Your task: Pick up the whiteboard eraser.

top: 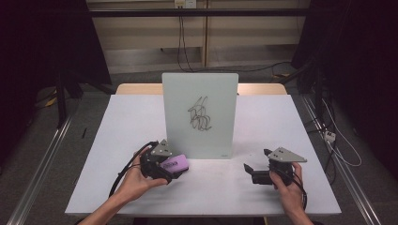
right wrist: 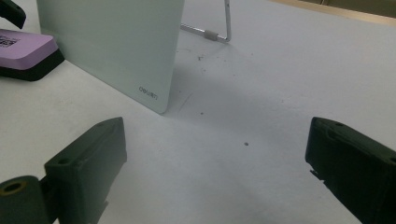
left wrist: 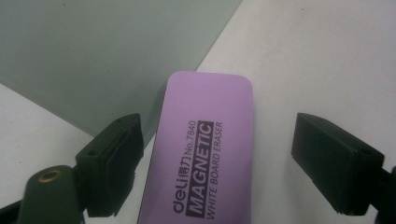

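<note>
Purple eraser (left wrist: pixel 201 149) between spread left hand-held gripper (left wrist: pixel 217 163) jaws

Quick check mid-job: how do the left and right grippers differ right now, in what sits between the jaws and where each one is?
The left gripper has the purple eraser lying between its open jaws, with gaps either side; the right gripper has bare table between its jaws. The left sits near the whiteboard's lower left corner; the right sits off its lower right corner. Both are open and hand-held.

The eraser (left wrist: pixel 201 149) has a smooth, satiny purple plastic top, the upright board (top: pixel 200 112) looks like frosted glass on a thin metal stand (right wrist: pixel 219 28), and the desk (right wrist: pixel 261 116) is matt white
</note>
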A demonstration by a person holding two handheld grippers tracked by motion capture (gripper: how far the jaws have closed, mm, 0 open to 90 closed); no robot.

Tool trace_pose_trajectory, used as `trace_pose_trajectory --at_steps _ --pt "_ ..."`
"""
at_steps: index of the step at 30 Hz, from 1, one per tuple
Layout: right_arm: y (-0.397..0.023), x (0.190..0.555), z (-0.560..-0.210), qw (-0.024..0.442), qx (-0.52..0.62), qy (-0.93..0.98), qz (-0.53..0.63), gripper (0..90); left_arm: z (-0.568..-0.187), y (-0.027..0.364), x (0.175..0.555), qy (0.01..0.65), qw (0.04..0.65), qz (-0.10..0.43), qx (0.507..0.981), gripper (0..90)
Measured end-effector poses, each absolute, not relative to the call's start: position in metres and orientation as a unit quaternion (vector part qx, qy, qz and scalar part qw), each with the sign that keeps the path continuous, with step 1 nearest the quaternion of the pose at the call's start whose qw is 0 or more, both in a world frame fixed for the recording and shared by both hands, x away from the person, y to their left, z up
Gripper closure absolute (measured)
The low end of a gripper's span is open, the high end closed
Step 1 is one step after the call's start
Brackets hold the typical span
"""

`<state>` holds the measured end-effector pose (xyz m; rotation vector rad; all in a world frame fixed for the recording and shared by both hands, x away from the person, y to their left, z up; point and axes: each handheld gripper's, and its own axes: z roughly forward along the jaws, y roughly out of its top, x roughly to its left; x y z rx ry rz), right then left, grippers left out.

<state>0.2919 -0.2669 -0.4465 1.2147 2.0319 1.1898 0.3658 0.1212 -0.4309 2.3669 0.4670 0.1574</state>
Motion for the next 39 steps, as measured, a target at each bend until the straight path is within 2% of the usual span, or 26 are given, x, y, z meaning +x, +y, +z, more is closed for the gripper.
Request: trace_pose_trajectory --at_steps 2,9,10,12,18,22,33,39 --pt "-0.2668 0.2922 -0.4468 0.244 0.445 0.744 0.435 5.3 -0.4302 0.1214 0.3671 0.167 0.344 0.058 0.922 18.1" --pt "-0.2678 0.2912 -0.4472 0.245 0.446 0.743 0.435 5.3 -0.4345 0.1225 0.3708 0.176 0.345 0.068 0.920 23.7" --pt "-0.2683 0.2909 -0.4464 0.246 0.447 0.742 0.434 5.3 -0.4327 0.1235 0.3716 0.172 0.325 0.079 0.927 24.4" --pt "-0.2689 0.2909 -0.4460 0.248 0.447 0.741 0.435 5.2 -0.4344 0.1232 0.3724 0.172 0.335 0.063 0.924 25.1" --pt "-0.2698 0.2910 -0.4462 0.248 0.449 0.740 0.435 5.2 -0.4331 0.1260 0.3721 0.161 0.326 0.066 0.929 29.5" --pt "-0.2692 0.2914 -0.4470 0.248 0.448 0.741 0.434 5.1 -0.4326 0.1286 0.3727 0.157 0.324 0.057 0.931 37.0" --pt "-0.2679 0.2917 -0.4476 0.245 0.447 0.743 0.433 5.1 -0.4359 0.1246 0.3704 0.152 0.311 0.075 0.935 39.2" --pt "-0.2677 0.2920 -0.4477 0.246 0.446 0.744 0.433 5.1 -0.4351 0.1237 0.3710 0.150 0.306 0.067 0.938 39.4"
